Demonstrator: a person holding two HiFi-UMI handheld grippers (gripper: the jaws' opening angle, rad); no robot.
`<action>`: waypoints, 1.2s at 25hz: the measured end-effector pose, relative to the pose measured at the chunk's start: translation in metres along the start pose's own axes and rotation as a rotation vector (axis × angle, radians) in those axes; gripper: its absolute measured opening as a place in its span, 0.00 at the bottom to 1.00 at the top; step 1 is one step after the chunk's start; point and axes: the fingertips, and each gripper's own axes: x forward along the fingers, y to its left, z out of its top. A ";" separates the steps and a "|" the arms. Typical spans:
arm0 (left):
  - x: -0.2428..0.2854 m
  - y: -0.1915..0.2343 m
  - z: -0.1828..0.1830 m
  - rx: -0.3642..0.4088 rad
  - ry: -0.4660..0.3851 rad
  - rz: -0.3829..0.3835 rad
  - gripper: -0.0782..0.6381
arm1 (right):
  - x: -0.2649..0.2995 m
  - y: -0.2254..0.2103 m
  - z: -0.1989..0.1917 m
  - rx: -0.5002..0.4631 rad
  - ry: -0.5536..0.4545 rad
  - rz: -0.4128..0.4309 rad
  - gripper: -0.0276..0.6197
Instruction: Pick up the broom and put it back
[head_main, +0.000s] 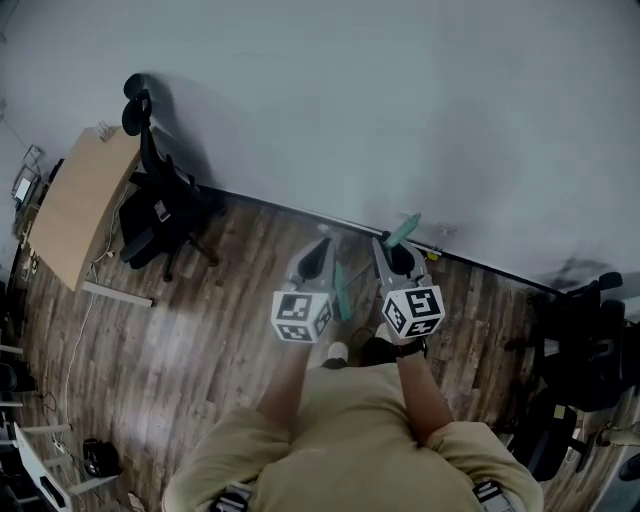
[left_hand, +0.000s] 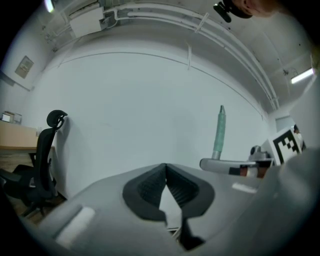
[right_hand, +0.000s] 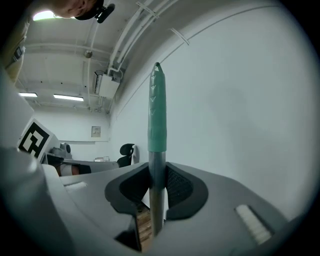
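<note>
The broom (right_hand: 157, 115) stands upright, a grey pole with a teal grip at its top. My right gripper (right_hand: 157, 175) is shut on the pole just below the grip. In the head view the teal grip (head_main: 403, 230) pokes up past the right gripper (head_main: 395, 255), close to the white wall. A teal piece (head_main: 342, 290) shows low between the two grippers; I cannot tell whether it is the broom's head. My left gripper (left_hand: 166, 167) is shut with its tips touching and nothing in it. It is level beside the right gripper (left_hand: 235, 165) and the broom (left_hand: 219, 132).
A white wall (head_main: 400, 100) with a dark baseboard is right ahead. A black office chair (head_main: 155, 200) and a wooden desk (head_main: 80, 205) stand to the left. More black chairs (head_main: 585, 340) are at the right. The floor is dark wood planks (head_main: 200, 330).
</note>
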 end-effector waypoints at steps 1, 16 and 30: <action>0.003 0.004 -0.004 -0.004 0.008 0.007 0.11 | 0.007 0.002 -0.007 0.003 0.015 0.016 0.17; 0.156 -0.016 -0.061 0.105 0.186 0.139 0.11 | 0.057 -0.120 -0.086 0.082 0.209 0.121 0.18; 0.227 -0.022 -0.201 0.009 0.461 0.108 0.11 | 0.067 -0.259 -0.283 0.225 0.559 -0.094 0.22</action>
